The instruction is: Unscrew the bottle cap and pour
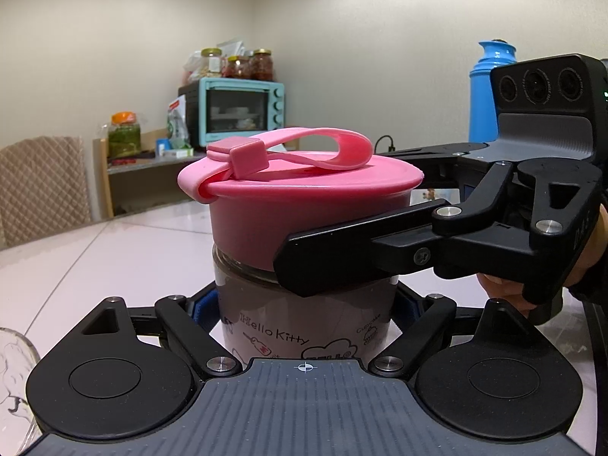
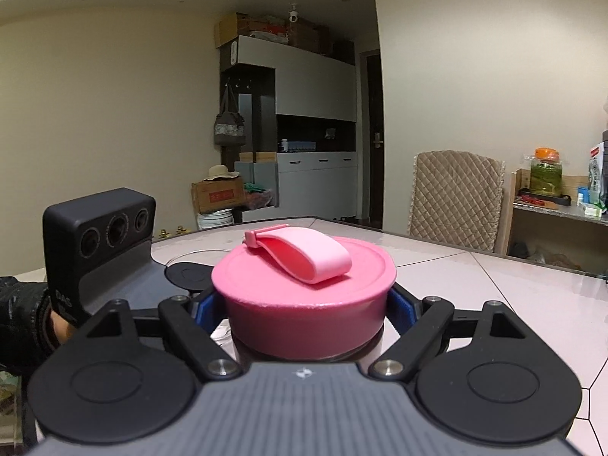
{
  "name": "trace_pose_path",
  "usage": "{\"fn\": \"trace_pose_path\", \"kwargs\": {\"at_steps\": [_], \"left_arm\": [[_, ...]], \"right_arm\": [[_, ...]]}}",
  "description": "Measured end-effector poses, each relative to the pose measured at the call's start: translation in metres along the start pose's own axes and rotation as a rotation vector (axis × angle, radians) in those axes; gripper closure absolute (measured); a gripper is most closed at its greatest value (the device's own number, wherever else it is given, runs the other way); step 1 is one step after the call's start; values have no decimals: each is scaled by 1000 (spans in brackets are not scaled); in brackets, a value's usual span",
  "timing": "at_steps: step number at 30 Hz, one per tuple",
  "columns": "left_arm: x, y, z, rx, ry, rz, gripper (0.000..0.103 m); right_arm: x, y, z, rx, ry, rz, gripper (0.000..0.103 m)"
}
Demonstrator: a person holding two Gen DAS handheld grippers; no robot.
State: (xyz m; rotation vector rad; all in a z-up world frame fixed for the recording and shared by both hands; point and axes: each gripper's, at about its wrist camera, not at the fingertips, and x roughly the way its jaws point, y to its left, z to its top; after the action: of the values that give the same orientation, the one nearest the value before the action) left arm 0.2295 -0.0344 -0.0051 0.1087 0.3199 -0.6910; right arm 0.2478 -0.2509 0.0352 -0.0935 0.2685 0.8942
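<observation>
The bottle (image 1: 304,319) stands upright on the desk (image 1: 125,250), the left gripper (image 1: 304,304) pinching its glass body to keep it from spinning. The right gripper (image 2: 304,304) has its fingers (image 2: 402,304) clamped on the pink cap (image 2: 304,296) above it, ready to twist. A glass (image 1: 15,372) sits just left of the bottle; the desk beyond it lies open

Your two handheld grippers, matte black over ribbed grey.

Your right gripper (image 1: 330,266) shows silver pivot screws and three round lenses; your left gripper (image 2: 304,315) has blue pads and a dark sleeve (image 2: 19,319) behind.
</observation>
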Motion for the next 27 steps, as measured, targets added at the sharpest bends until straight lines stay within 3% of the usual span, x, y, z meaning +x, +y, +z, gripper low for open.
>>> {"fn": "trace_pose_path", "kwargs": {"at_steps": [2, 7, 16, 27], "left_arm": [[0, -1, 0, 0, 0, 0, 13], [1, 4, 0, 1, -1, 2, 13], [1, 2, -1, 5, -1, 4, 13], [2, 3, -2, 6, -1, 4, 13]], "right_arm": [[1, 5, 0, 8, 3, -26, 10], [-7, 27, 5, 22, 3, -174, 9], [-10, 48, 2, 80, -5, -357, 4], [4, 58, -3, 120, -18, -428, 2]]}}
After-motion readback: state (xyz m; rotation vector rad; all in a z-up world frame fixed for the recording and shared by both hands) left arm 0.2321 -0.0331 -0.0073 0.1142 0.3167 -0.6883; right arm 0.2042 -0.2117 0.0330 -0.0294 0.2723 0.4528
